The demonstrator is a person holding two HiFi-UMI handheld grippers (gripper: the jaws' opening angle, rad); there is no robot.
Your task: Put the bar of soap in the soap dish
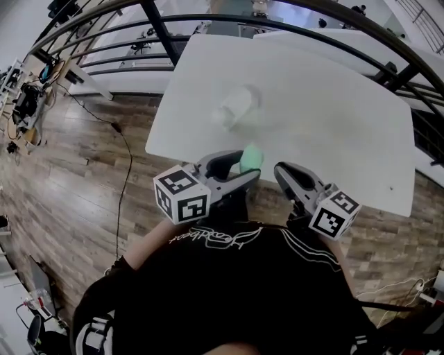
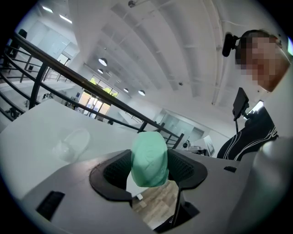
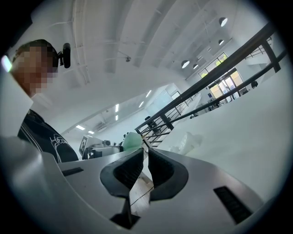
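A pale green bar of soap (image 1: 252,157) is clamped upright between the jaws of my left gripper (image 1: 248,167), just above the near edge of the white table (image 1: 333,104). The left gripper view shows the soap (image 2: 149,155) filling the gap of that gripper (image 2: 149,172). A clear plastic soap dish (image 1: 239,107) sits empty on the table further in, ahead and to the left of the soap (image 2: 73,142). My right gripper (image 1: 280,171) hovers beside the left one, jaws shut with nothing between them (image 3: 146,161). From it, the soap (image 3: 132,140) and dish (image 3: 187,141) show ahead.
A black metal railing (image 1: 208,21) curves round the table's far side. A wood floor (image 1: 76,173) with a black cable (image 1: 126,159) lies to the left. The person's dark top (image 1: 236,291) fills the bottom of the head view.
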